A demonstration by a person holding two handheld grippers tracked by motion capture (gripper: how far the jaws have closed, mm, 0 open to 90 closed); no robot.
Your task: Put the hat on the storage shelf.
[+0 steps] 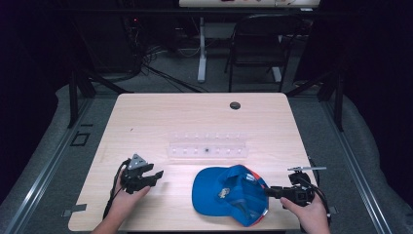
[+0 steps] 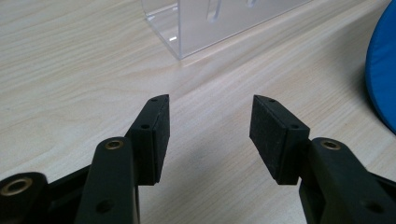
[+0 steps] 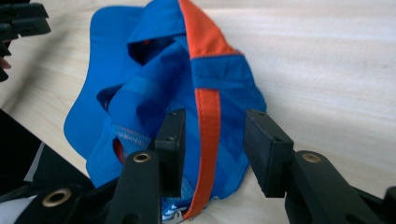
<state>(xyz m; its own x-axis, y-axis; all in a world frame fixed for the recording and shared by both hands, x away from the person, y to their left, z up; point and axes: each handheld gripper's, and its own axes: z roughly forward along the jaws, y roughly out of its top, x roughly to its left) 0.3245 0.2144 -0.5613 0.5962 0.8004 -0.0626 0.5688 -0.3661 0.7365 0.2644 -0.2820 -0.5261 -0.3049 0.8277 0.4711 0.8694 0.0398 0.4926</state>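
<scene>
Scene: wooden bench [image 1: 146, 122], blue cap [image 1: 229, 192] lay upside down at the near edge, right of centre.
Cap detail: blue fabric with an orange band [image 3: 208, 126] running over the crown; bill pointed toward the left side of the bench, crown end toward the right hand.
Right tongs [image 1: 271, 191]: held level at the cap's right edge, pointing left into it. In the right gripper view the right tongs [image 3: 212, 140] stood apart, straddling the orange band; pads not seen pressing the cloth, so no grip recorded.
Left tongs [image 1: 155, 176]: apart, nothing between them, resting over bare bench left of the cap. In the left gripper view the left tongs [image 2: 209, 126] faced open wood, with the cap's edge at the far right.
Other item: clear acrylic rack [image 1: 207, 145] behind the cap, well apart from both tongs.
Key relation: cap's long axis ran left–right, roughly in line with the right tongs; right hand clearly nearer, at the fabric.
Judgement: next move probably a pinch on the band by the right tongs.
</scene>
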